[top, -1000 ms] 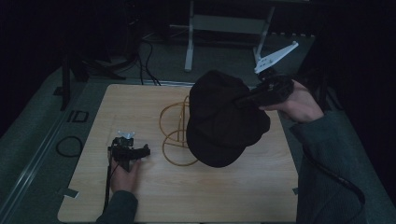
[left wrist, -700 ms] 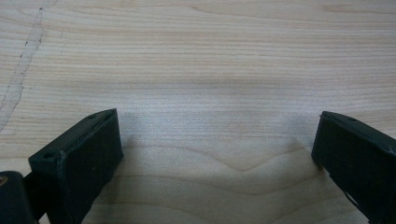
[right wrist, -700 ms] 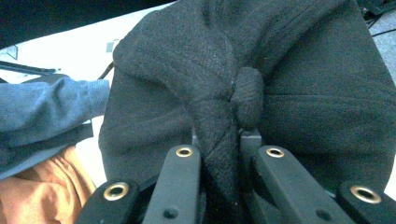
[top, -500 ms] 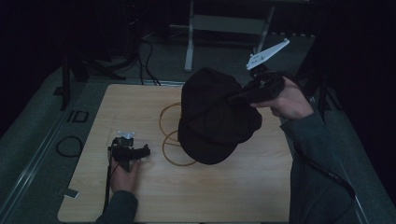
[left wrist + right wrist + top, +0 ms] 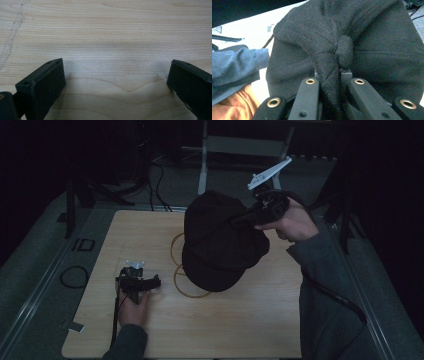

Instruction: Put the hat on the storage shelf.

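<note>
Your light wooden desk (image 5: 240, 330) fills the scene, and everything here is placed from it. Above its far right part hangs the black cap (image 5: 220, 245), lifted clear of the wood, its brim dipping toward the desk's middle and its crown turned up toward your right hand (image 5: 292, 222). Under the cap, flat on the desk's centre, lie the thin tan rings (image 5: 187, 287), their loops partly hidden by the dark cloth. Your right claw (image 5: 245, 217) reaches in from beyond the desk's right edge, and its jaws are clamped tight on a fold of the cap's fabric beside the crown button (image 5: 344, 51), the pinched cloth bunched between the two black fingers (image 5: 308, 96). Your left claw (image 5: 150, 282) rests low over the desk's near left part, pointing toward the rings; its jaws stand wide apart with bare wood grain between them, and your left hand (image 5: 131, 307) grips it from the desk's near edge.
</note>
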Motion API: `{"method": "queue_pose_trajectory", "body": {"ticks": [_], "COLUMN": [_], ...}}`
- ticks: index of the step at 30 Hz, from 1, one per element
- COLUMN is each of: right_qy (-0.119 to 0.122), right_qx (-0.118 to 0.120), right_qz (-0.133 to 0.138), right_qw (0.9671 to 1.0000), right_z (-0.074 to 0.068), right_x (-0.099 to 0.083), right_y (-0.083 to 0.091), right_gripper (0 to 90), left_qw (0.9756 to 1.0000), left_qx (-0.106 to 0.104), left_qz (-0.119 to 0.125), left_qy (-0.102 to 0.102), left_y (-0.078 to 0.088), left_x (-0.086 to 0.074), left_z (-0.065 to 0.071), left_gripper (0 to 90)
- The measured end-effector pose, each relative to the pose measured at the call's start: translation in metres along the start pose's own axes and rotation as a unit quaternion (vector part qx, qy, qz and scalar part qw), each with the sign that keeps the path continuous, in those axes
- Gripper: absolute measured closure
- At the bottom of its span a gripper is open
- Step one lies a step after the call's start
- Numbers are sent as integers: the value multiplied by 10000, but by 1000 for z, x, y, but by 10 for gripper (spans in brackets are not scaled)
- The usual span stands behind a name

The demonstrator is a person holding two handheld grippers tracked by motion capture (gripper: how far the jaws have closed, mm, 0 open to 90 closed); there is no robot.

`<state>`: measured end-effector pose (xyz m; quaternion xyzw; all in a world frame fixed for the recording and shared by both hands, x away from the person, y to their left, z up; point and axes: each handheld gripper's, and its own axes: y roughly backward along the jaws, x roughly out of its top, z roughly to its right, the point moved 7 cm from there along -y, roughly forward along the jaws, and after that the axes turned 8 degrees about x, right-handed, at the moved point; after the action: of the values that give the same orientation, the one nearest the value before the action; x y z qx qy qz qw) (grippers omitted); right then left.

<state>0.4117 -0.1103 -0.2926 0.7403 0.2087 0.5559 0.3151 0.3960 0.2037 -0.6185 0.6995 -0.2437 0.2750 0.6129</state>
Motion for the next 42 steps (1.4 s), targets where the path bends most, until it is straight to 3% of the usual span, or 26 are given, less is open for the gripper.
{"method": "queue_pose_trajectory", "body": {"ticks": [21,28,36,42], "right_qy": [-203,-384,-350,-483], "right_qx": [-13,3,-101,-155], "right_qz": [-69,-56,-250,-271], "right_qw": [9998,9992,9990,9983], "right_z": [17,26,27,32], "right_x": [15,15,20,18], "right_y": [-37,-52,-73,-82], "right_gripper": [809,804,783,752], "left_qw": [10000,10000,10000,10000], "left_qx": [-3,-14,-9,-8], "left_qz": [0,-16,-15,-18], "left_qy": [12,2,7,4], "left_y": [0,0,0,0], "left_x": [0,0,0,0], "left_z": [0,0,1,1], "left_gripper": [13,12,12,12]}}
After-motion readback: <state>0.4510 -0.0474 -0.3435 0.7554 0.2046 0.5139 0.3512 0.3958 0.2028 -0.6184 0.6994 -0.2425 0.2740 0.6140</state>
